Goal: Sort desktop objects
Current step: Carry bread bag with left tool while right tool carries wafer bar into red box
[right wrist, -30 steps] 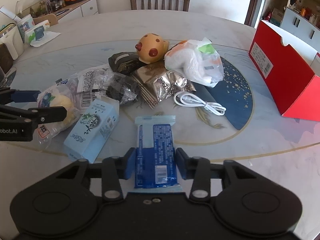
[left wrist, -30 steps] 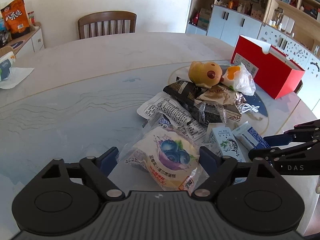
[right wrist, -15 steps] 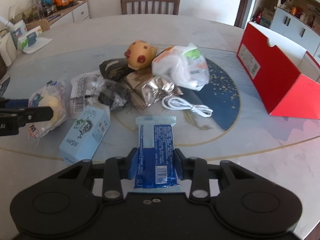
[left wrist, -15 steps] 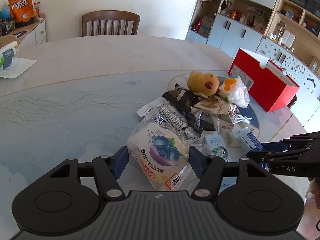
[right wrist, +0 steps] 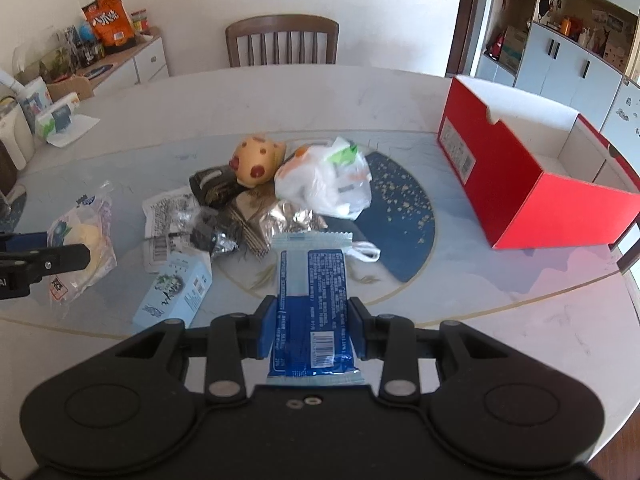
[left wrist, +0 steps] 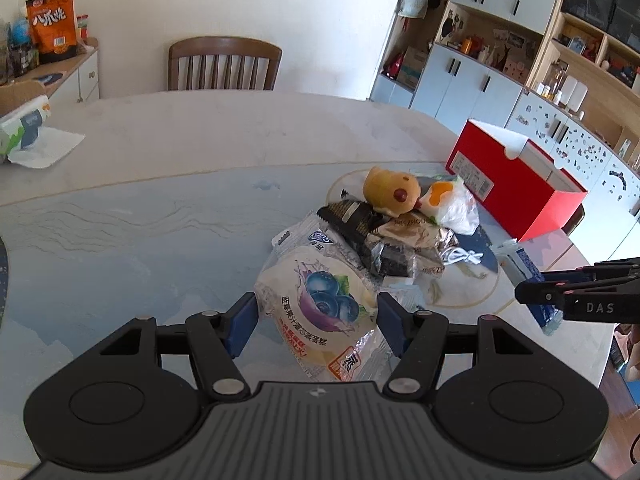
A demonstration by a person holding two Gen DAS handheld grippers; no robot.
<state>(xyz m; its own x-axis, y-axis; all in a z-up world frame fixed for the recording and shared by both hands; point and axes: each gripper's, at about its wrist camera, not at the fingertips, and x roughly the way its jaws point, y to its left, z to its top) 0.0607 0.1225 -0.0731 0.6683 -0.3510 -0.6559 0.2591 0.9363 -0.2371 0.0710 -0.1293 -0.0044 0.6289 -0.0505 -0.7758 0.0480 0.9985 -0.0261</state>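
My left gripper (left wrist: 316, 322) is shut on a blueberry bread packet (left wrist: 320, 304) and holds it above the table; the packet also shows in the right wrist view (right wrist: 82, 246). My right gripper (right wrist: 312, 326) is shut on a blue snack packet (right wrist: 314, 300), lifted off the table; it also shows in the left wrist view (left wrist: 528, 276). A pile stays on the table: a yellow spotted toy (right wrist: 256, 160), a white plastic bag (right wrist: 332, 180), dark and foil snack packets (right wrist: 236, 212), a white cable (right wrist: 362, 250) and a light blue carton (right wrist: 176, 290).
An open red box (right wrist: 528, 168) stands at the right of the round marble table (right wrist: 280, 96). A wooden chair (right wrist: 282, 40) is behind the table. A tissue pack (right wrist: 56, 118) lies at the far left. A sideboard with snacks is at the back left.
Both grippers have lifted their packets up and back from the table. The left jaws closed on the bread packet. The pile now lies farther below.
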